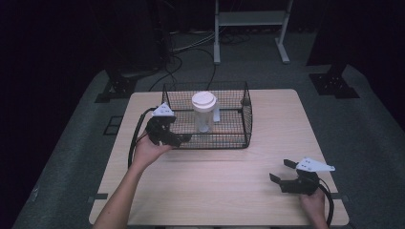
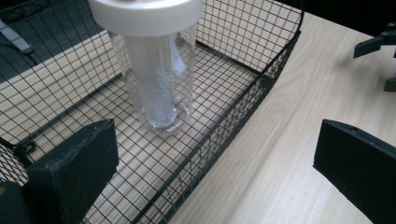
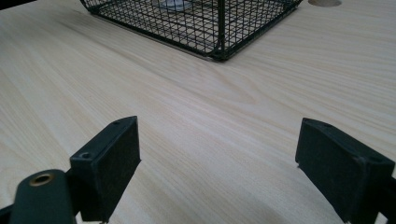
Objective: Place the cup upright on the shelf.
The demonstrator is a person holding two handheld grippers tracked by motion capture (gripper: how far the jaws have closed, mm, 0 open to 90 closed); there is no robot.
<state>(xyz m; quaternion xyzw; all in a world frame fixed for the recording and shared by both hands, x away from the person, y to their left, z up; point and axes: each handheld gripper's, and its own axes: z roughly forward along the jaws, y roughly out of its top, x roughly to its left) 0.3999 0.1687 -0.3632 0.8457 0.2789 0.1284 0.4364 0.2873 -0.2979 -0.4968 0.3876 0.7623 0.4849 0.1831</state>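
Two grippers stand with jaws spread wide and nothing between them. The right gripper [image 1: 282,174] rests low on the pale wooden table [image 1: 215,181], well clear of everything. The left gripper [image 1: 184,138] hangs at the near left corner of the black wire basket [image 1: 246,121], one jaw over the mesh floor and the other outside the wall. Just beyond it, inside the basket, stands the clear bottle [image 1: 204,114] with its white lid, upright. A reach from here could snag the straddled wall and drag the basket, or knock the tall, smooth bottle over. Farther off, grey carpet, loose cables and a white frame's legs fade into a dark room.
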